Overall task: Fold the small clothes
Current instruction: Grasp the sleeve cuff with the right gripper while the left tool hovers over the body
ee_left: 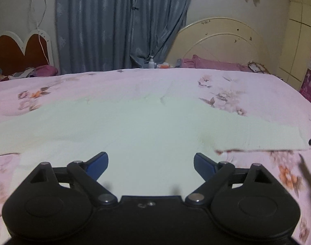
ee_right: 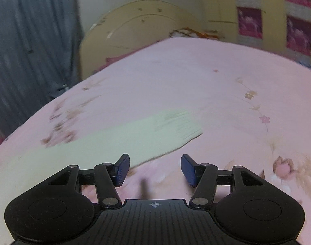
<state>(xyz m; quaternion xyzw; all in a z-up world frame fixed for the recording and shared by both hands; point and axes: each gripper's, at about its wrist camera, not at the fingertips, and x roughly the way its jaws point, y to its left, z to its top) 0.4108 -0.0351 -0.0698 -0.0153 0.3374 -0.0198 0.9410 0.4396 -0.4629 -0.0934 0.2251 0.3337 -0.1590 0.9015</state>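
left gripper [ee_left: 151, 167]: the blue pads stand wide apart and nothing is between them; it hangs over the near middle of the pale green garment [ee_left: 135, 126], not visibly touching the cloth.
right gripper [ee_right: 155, 168]: the jaws are partly apart and empty; it sits just off the garment's near right edge, over the pink floral bedsheet [ee_right: 196, 71], with the pale green sleeve end [ee_right: 175, 126] ahead of its left pad.
garment position: spread flat across the bed, body towards the left gripper and one sleeve stretched out to the right, ending in a straight cuff edge.
risk, sheet pinched: the garment is thin and lies flush on the sheet, so a pinch that digs too deep would likely take the bedsheet along with it and drag the whole layer.
risk, missed edge: the right gripper's view is smeared by motion; closing in that blur would probably catch sheet only, since the sleeve hem lies beside its jaws, not between them.
risk, uneven fold: the left gripper is over the middle of the cloth, not a hem, so a grab there would bunch the fabric instead of lifting an edge.
edges: the sleeve's lower hem [ee_left: 257, 149] and cuff are the clearest lines to take.
open room: bare sheet lies all round the garment; the cream headboard [ee_left: 220, 40], pillows and grey-blue curtain [ee_left: 118, 24] are well apart.
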